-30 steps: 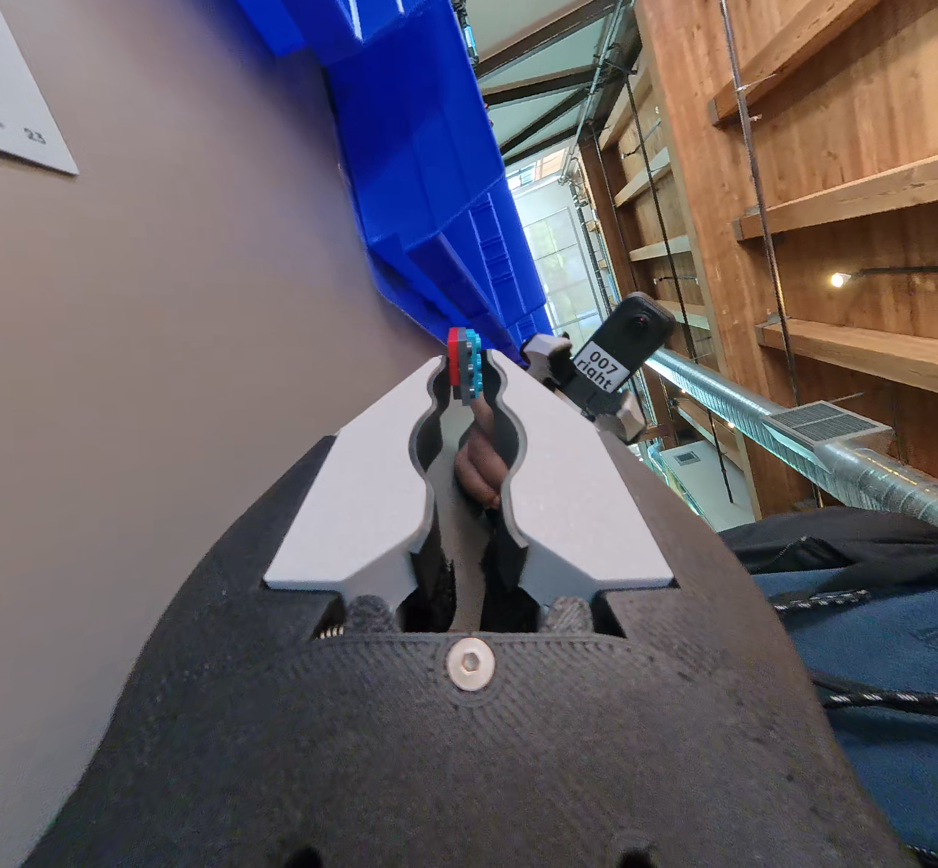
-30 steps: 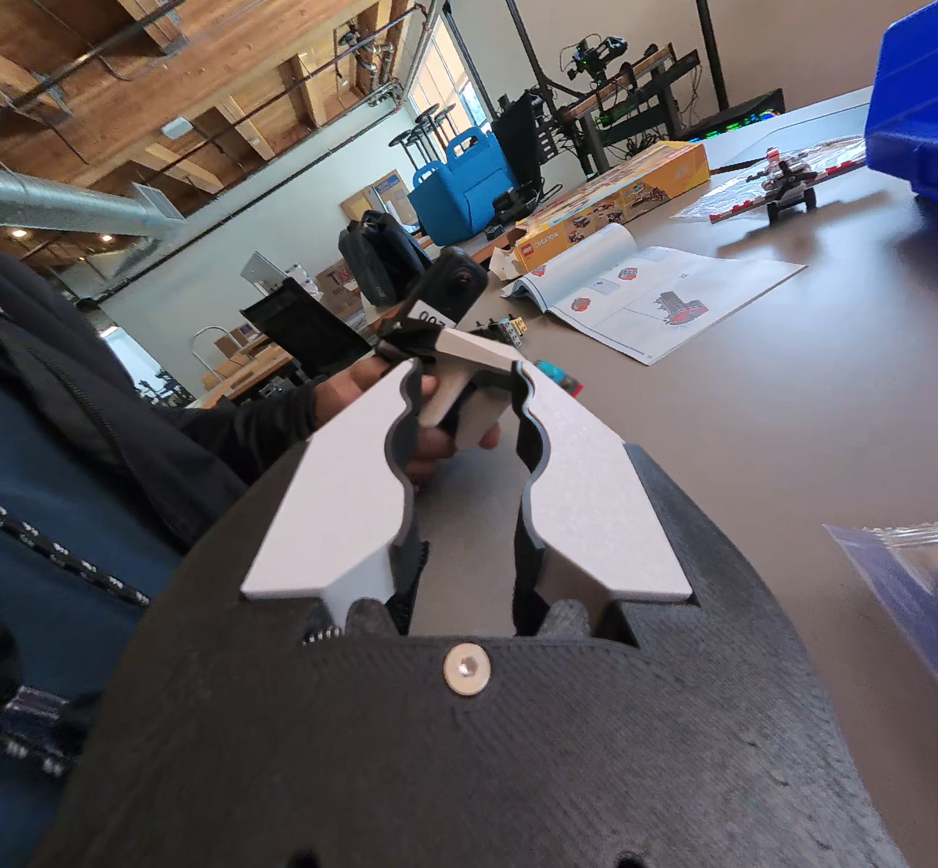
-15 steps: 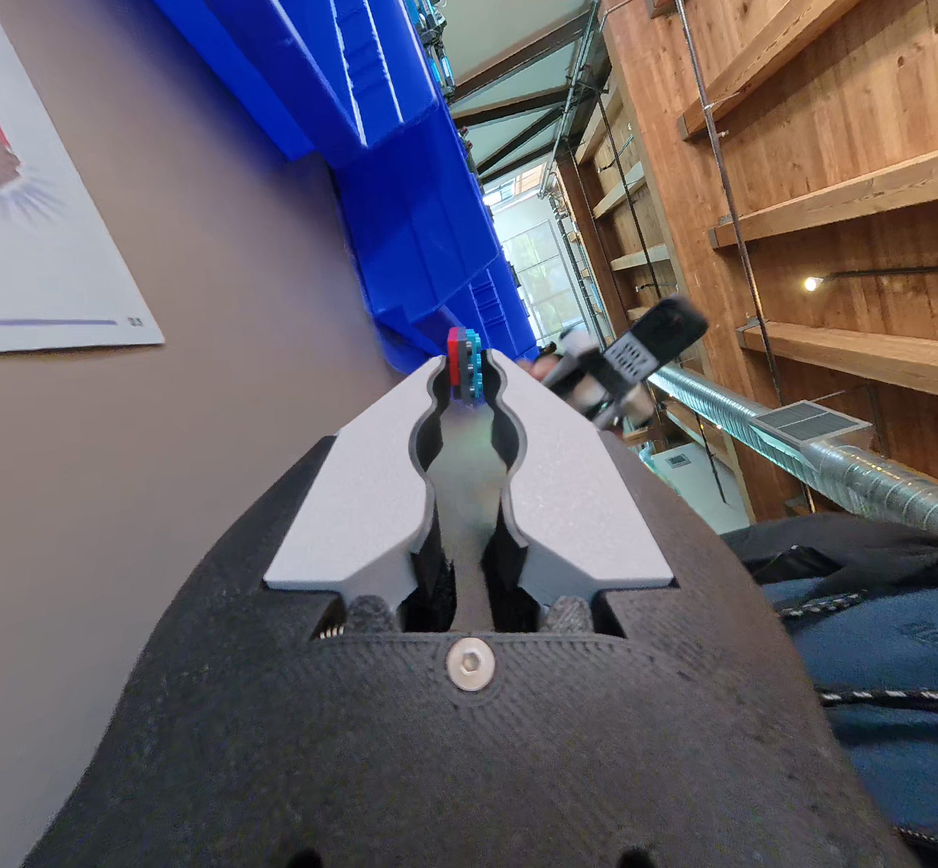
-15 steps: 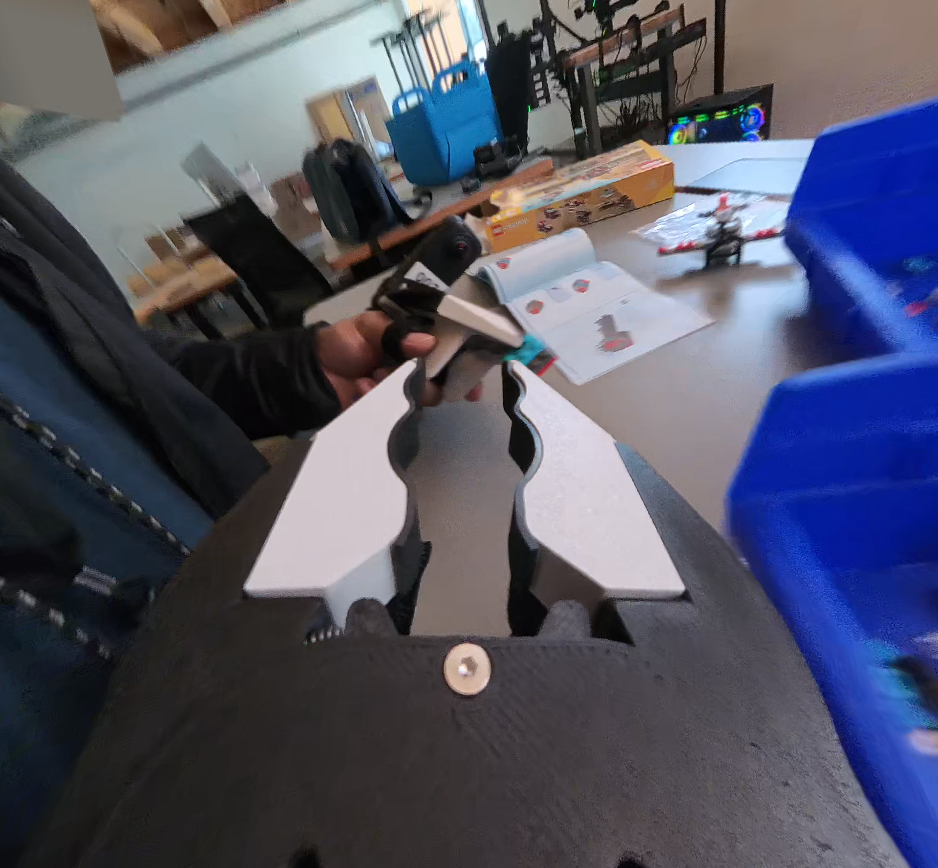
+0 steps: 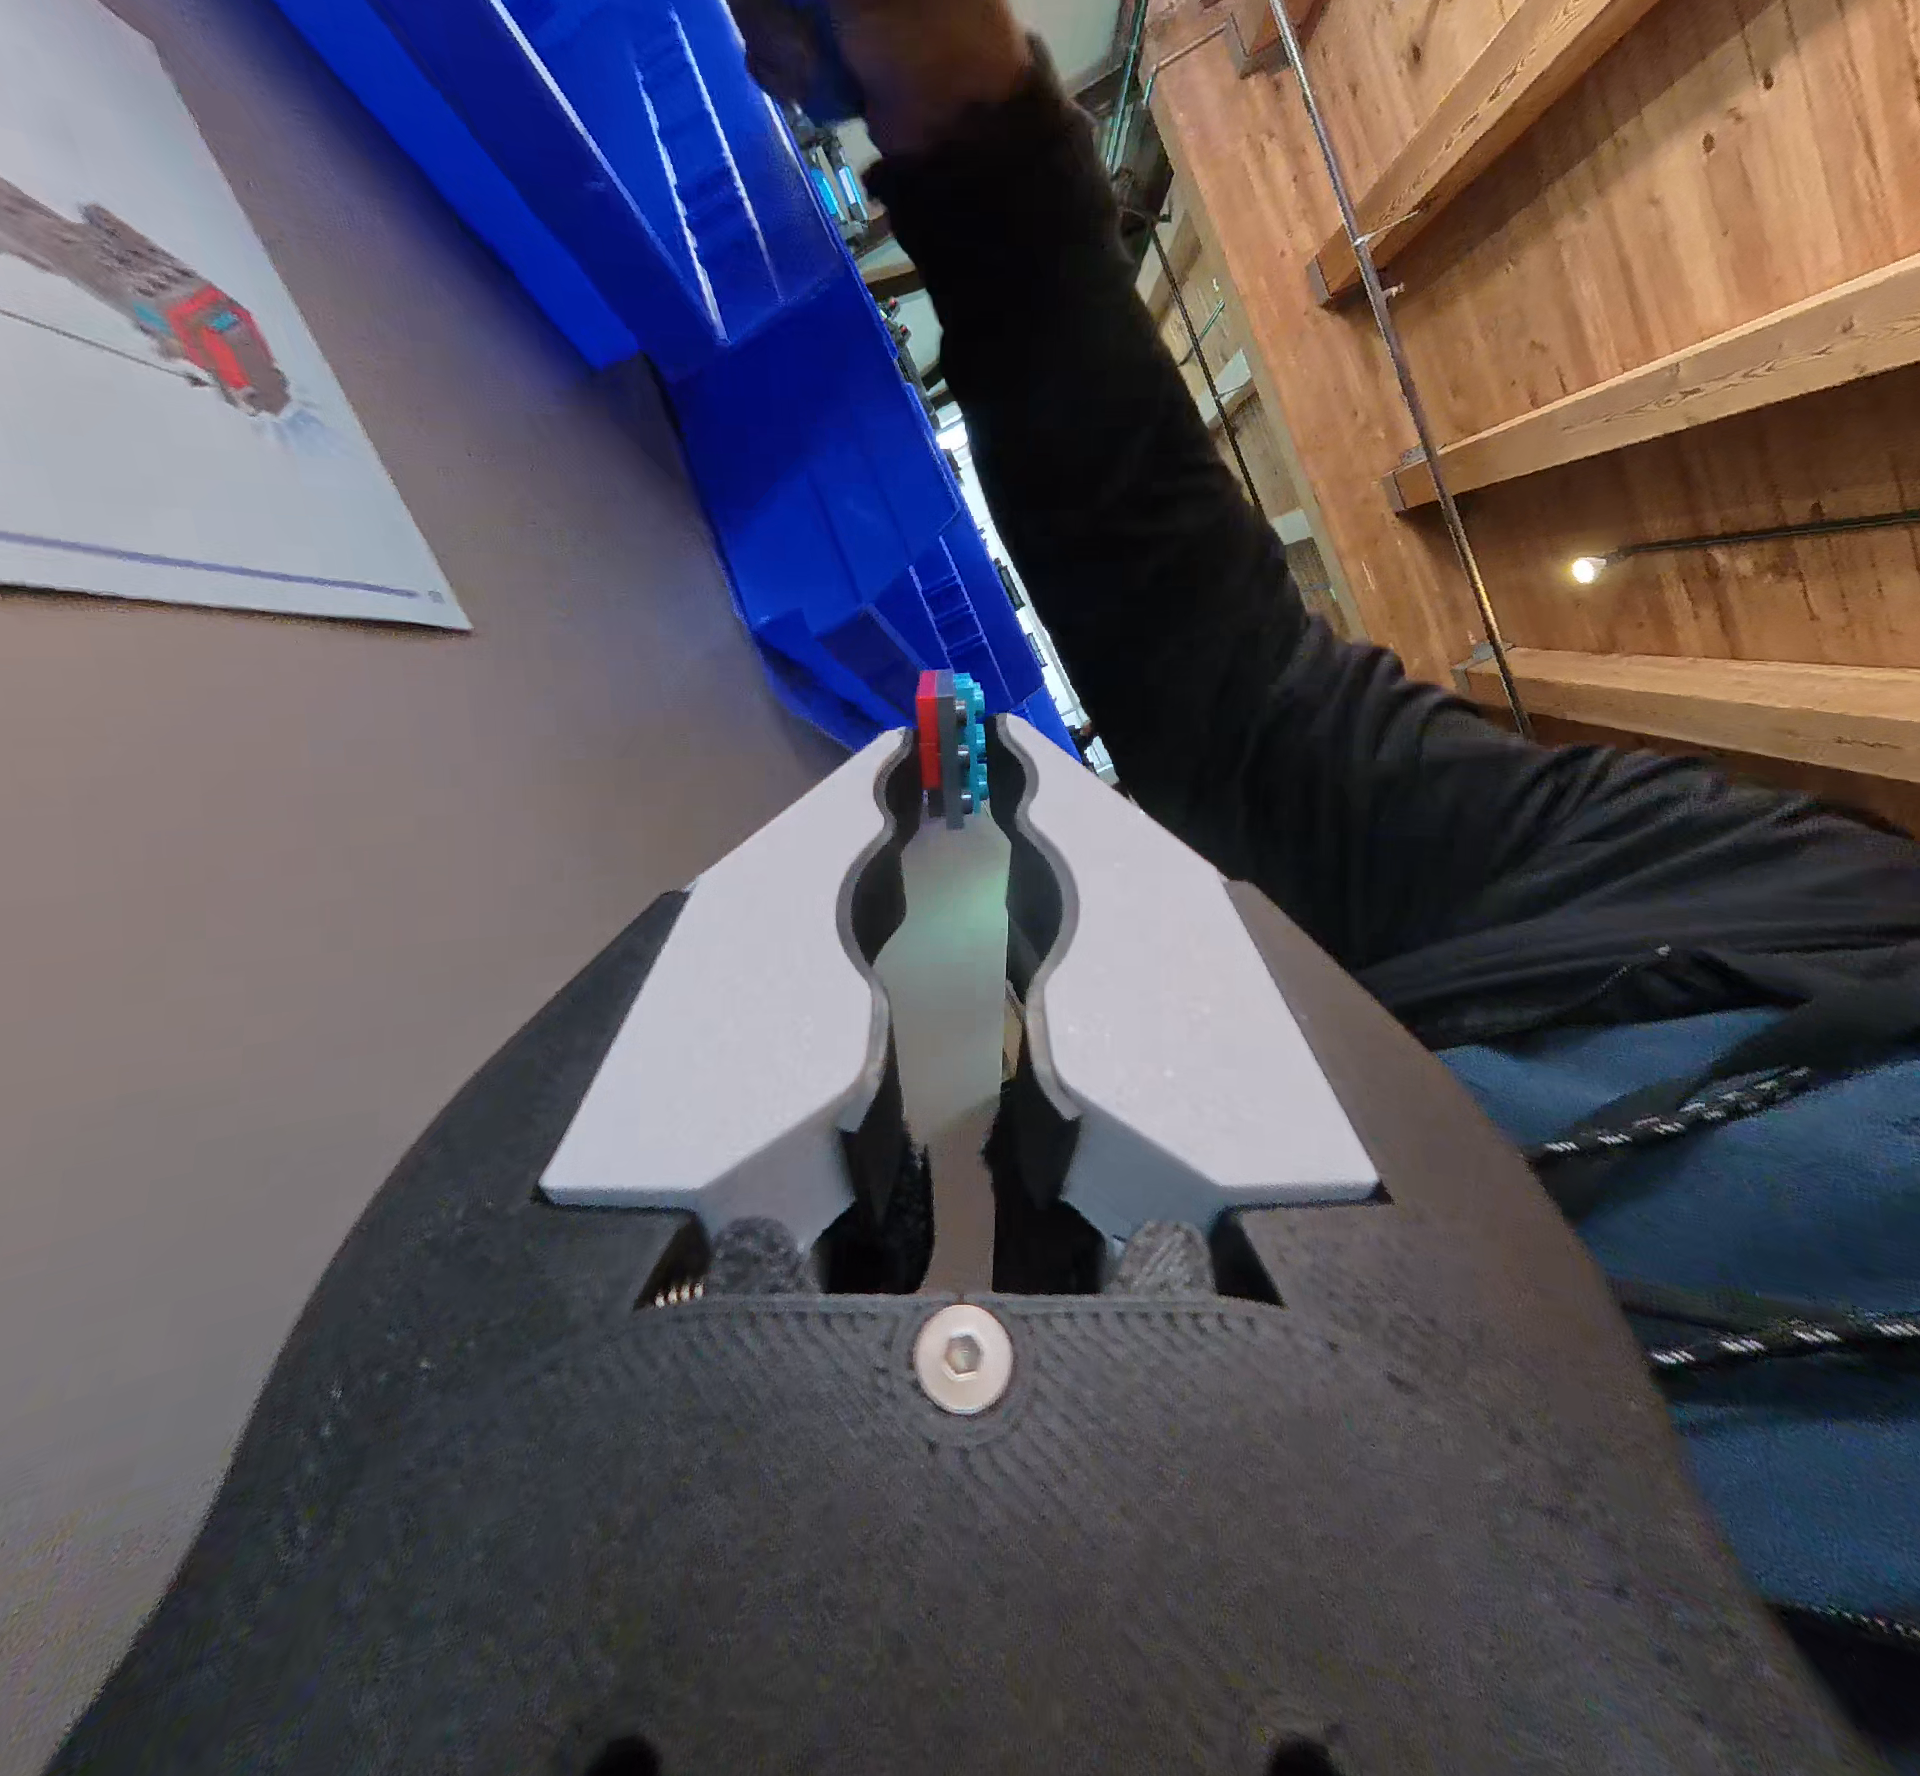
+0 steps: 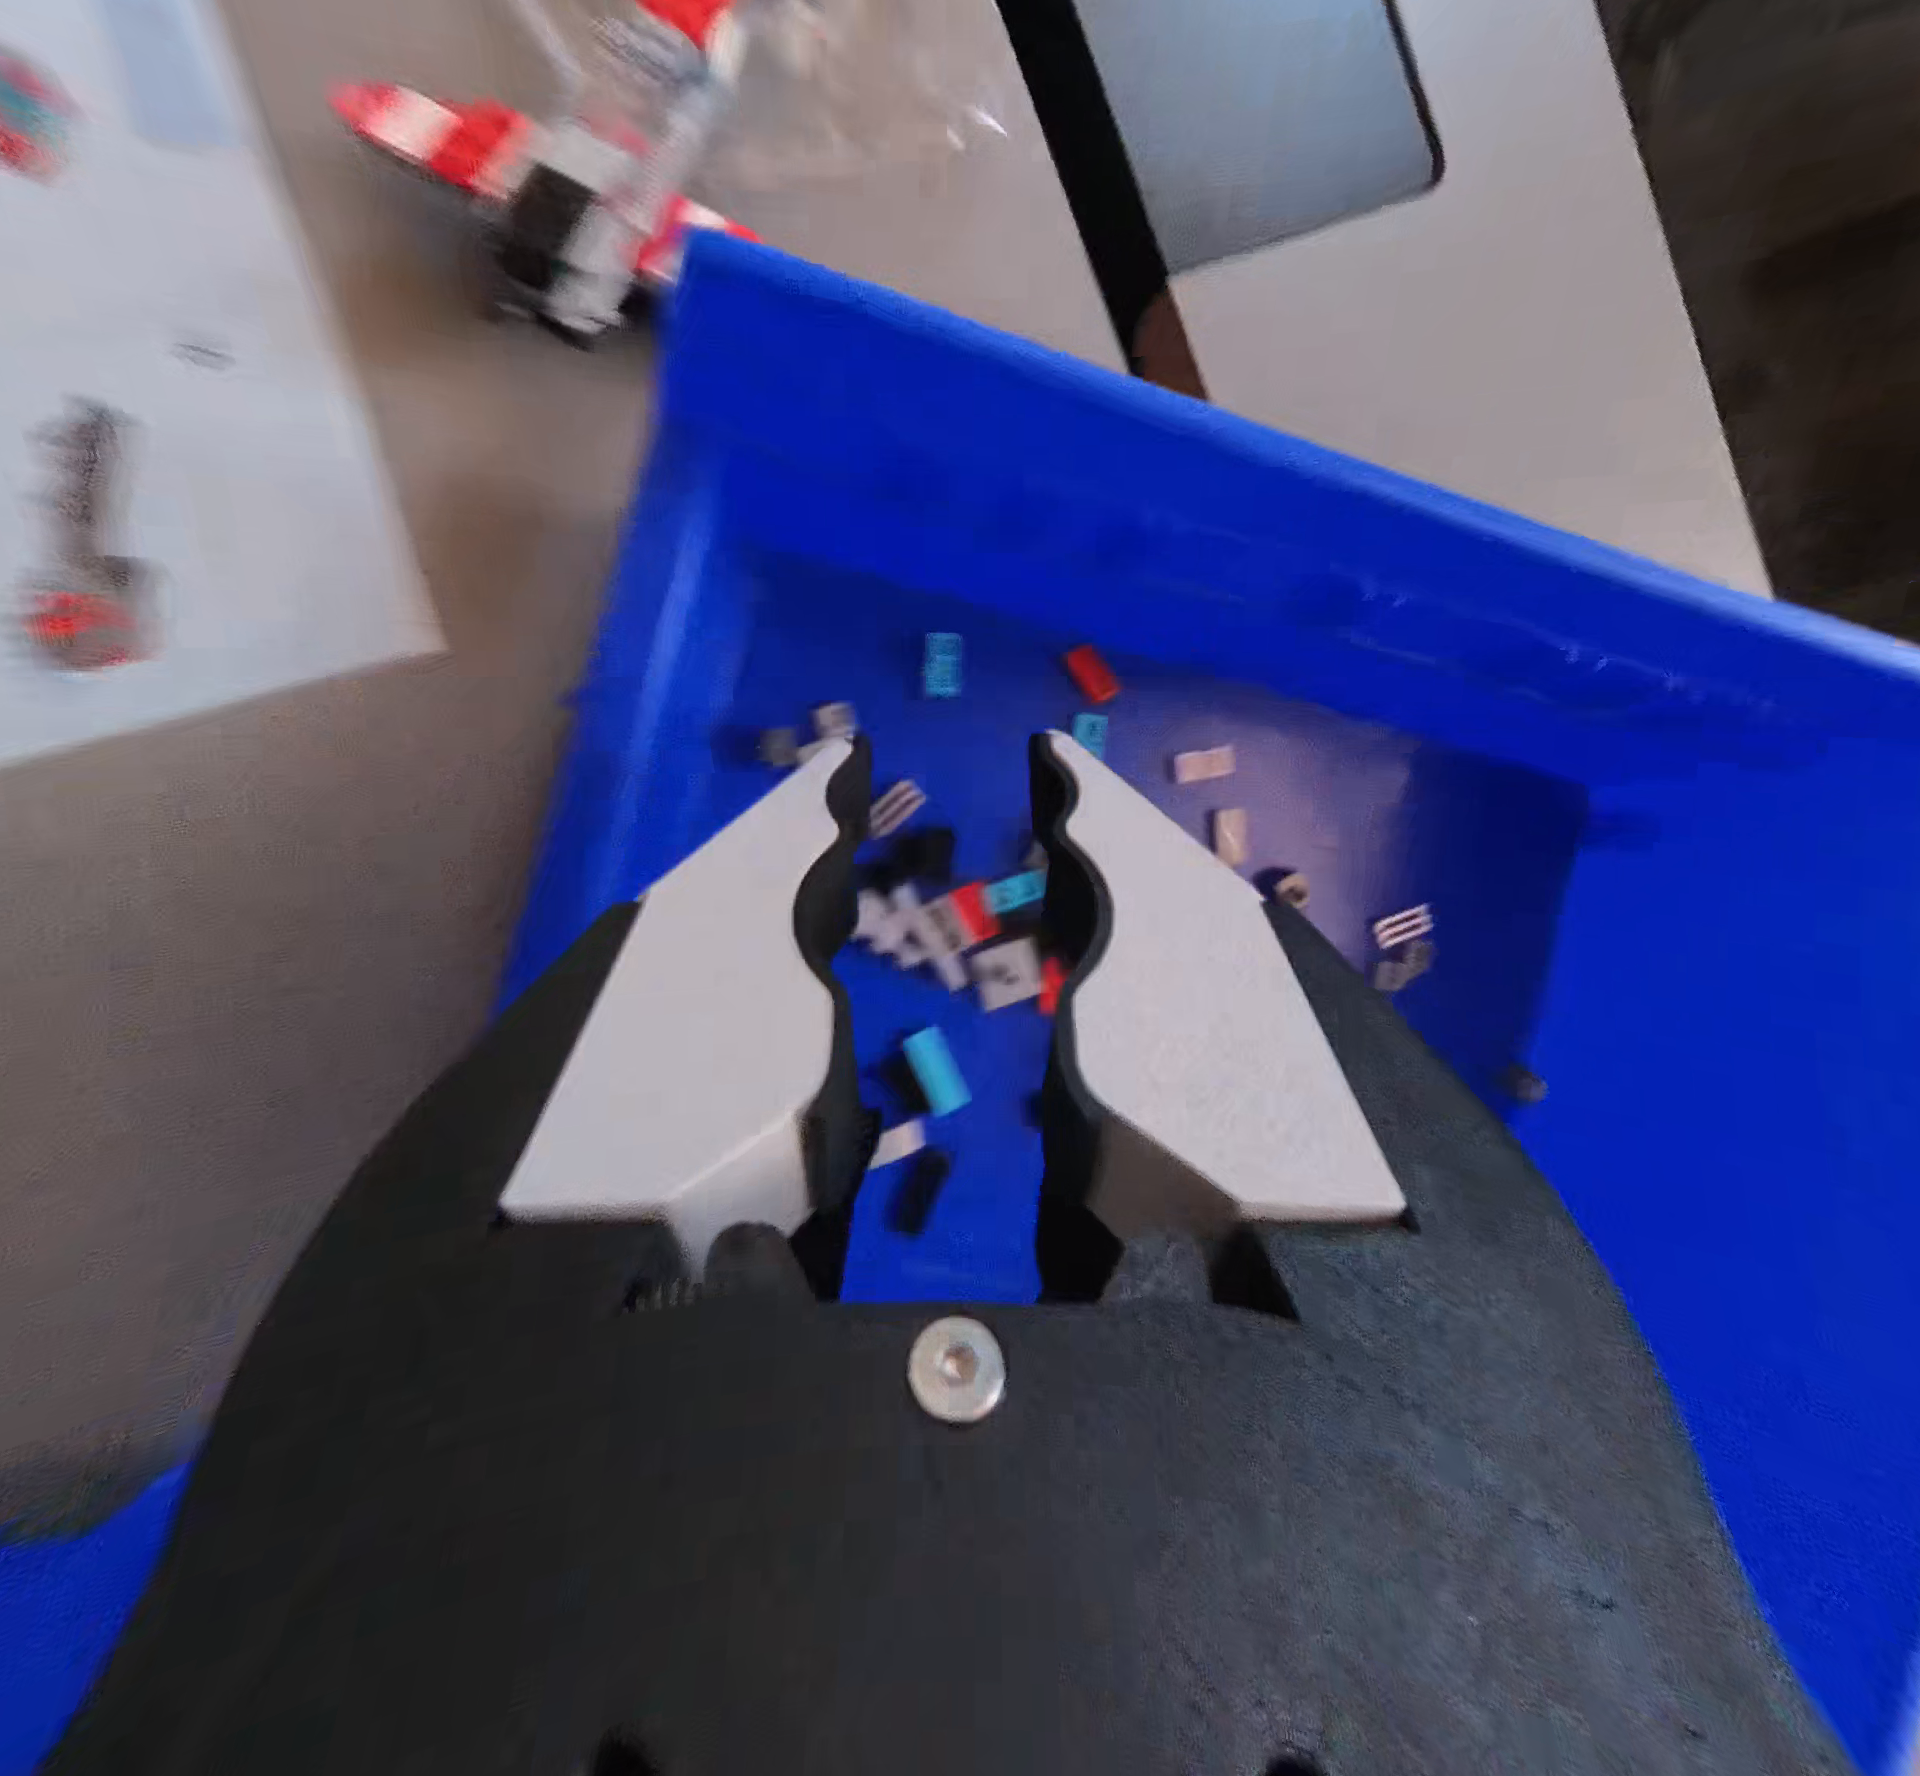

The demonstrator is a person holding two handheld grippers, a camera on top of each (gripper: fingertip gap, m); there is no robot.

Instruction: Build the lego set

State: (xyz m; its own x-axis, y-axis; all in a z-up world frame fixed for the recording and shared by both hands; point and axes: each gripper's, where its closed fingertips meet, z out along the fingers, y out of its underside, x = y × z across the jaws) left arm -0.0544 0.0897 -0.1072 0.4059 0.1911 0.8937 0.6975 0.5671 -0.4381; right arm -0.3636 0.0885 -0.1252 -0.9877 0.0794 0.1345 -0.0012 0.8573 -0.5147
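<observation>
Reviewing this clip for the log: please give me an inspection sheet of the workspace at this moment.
Surface: brown table, bare near the left gripper.
Job's things: small red, grey and teal brick stack; loose pieces in blue bin; open instruction booklet; built red-and-white model, blurred.
Clutter: clear plastic bag behind the model.
Grippers: left gripper shut on the brick stack; right gripper open, empty, above the bin.
Cables: nothing seen on the table.
Surroundings: wooden shelving; person's dark sleeve.
</observation>
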